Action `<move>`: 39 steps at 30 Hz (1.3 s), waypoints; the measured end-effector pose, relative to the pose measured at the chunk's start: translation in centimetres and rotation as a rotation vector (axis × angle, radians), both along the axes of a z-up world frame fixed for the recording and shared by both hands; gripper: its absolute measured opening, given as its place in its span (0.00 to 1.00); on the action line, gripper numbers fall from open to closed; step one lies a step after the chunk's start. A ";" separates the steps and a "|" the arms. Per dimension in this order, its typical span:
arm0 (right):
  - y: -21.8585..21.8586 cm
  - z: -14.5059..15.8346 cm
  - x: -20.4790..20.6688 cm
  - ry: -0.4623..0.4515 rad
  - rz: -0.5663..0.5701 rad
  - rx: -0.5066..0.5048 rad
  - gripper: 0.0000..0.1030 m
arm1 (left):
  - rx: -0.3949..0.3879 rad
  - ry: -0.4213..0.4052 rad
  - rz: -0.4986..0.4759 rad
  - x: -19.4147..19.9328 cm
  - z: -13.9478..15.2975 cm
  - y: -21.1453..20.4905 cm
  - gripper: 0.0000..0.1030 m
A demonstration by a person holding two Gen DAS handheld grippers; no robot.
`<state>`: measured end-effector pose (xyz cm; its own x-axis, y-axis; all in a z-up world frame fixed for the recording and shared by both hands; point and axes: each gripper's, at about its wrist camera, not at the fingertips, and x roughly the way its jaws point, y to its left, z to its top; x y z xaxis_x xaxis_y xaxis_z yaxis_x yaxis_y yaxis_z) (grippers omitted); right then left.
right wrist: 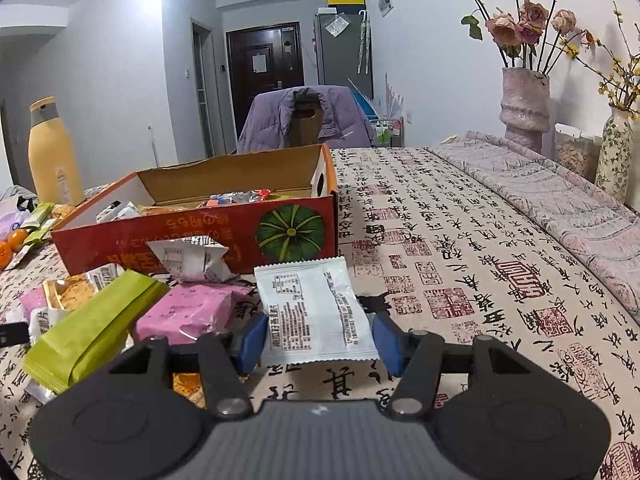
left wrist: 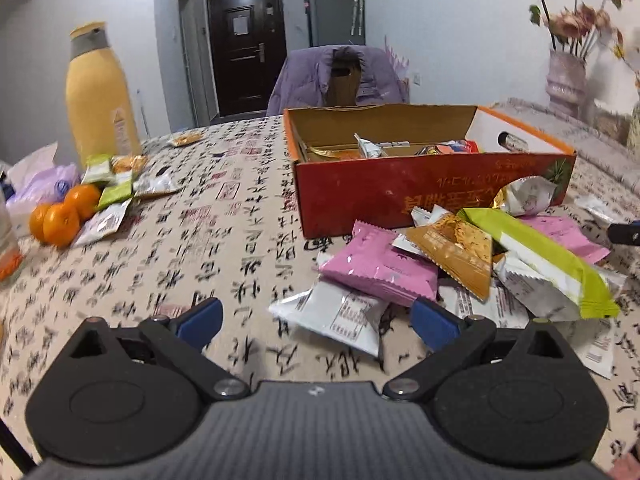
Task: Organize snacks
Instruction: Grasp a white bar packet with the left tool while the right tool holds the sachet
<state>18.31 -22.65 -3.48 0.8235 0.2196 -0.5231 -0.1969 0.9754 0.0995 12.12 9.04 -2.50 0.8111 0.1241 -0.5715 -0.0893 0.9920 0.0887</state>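
A red cardboard box (left wrist: 400, 196) (right wrist: 180, 240) with a pumpkin picture stands open on the table and holds several wrapped snacks. In front of it lies a loose heap of packets: pink (left wrist: 380, 268) (right wrist: 188, 312), green (left wrist: 552, 264) (right wrist: 92, 324), orange-brown (left wrist: 460, 252) and silver-white ones. My left gripper (left wrist: 318, 322) is open and low over the cloth. A white packet (left wrist: 340, 316) at the heap's near edge lies between its wide-set pads, untouched. My right gripper (right wrist: 320, 340) is shut on a flat white printed packet (right wrist: 316, 308), held by its two side edges just right of the heap.
A tall yellow bottle (left wrist: 100, 92) stands at the left with three oranges (left wrist: 60, 216) and several small packets beside it. A chair with a purple jacket (left wrist: 336, 80) sits behind the box. Vases with flowers (right wrist: 524, 104) and a folded cloth (right wrist: 560, 200) occupy the right side.
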 end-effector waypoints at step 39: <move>-0.2 0.6 -0.3 -0.022 0.015 0.021 0.56 | -0.002 -0.100 0.055 -2.9 1.8 0.6 0.18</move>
